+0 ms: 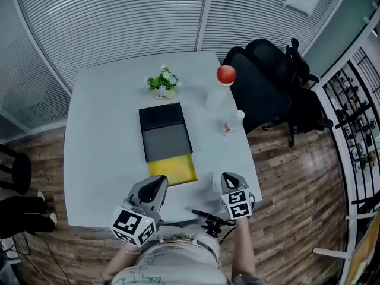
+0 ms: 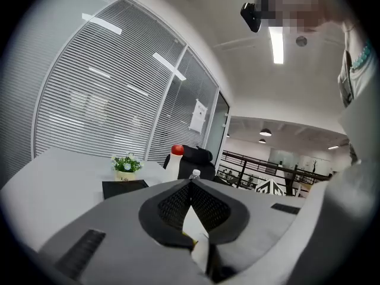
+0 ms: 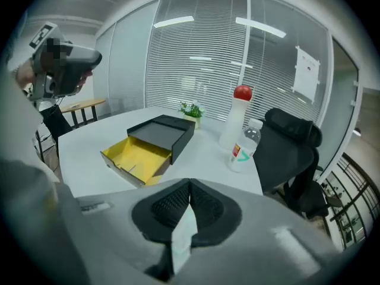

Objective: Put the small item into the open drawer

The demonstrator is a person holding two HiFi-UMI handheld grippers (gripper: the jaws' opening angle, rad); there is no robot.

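A black box (image 1: 164,129) lies mid-table with its yellow drawer (image 1: 173,170) pulled open toward me; the drawer (image 3: 138,156) looks empty in the right gripper view. A small pale item (image 1: 217,182) lies on the white table (image 1: 101,159) just right of the drawer. My right gripper (image 1: 228,178) hovers beside that item, and its jaws (image 3: 190,183) are shut tip to tip, with only a pale sliver showing in the gap behind the tips. My left gripper (image 1: 160,183) sits at the drawer's near left corner, its jaws (image 2: 190,184) shut with nothing in them.
A potted plant (image 1: 162,83) stands behind the box. A tall white bottle with a red cap (image 1: 221,88) and a small water bottle (image 1: 233,122) stand at the table's right side. A black office chair (image 1: 267,82) sits beyond the right edge.
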